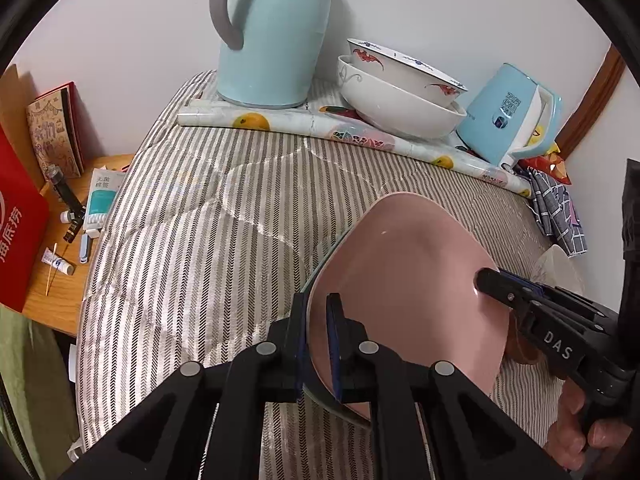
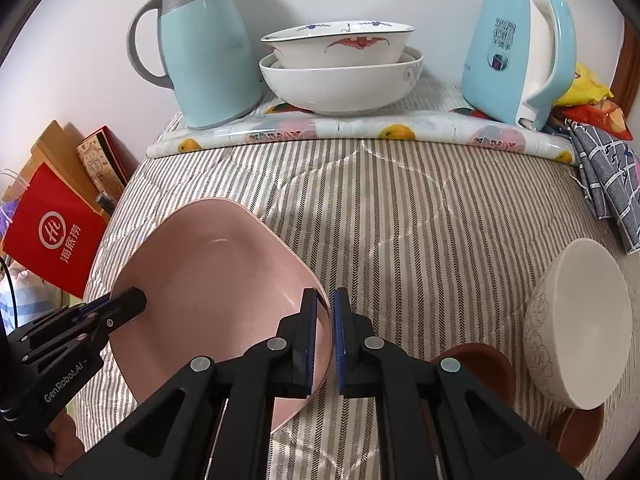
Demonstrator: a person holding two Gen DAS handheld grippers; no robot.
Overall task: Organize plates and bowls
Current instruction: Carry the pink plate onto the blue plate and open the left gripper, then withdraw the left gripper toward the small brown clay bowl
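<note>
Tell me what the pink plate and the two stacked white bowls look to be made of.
Pink plate: likely glazed ceramic, though melamine is possible; smooth, softly glossy, faintly speckled, with small highlights. Stacked white bowls: glazed porcelain by the look; bright white gloss, painted red and blue motifs on the upper one, grey scrollwork on the lower.

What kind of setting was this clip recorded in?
Most likely a lived-in home room, not a lab. A striped quilted cloth covers the work surface, a pale blue thermos jug and a pale blue electric kettle stand at the back wall, and a wooden side table holds small toiletries.
</note>
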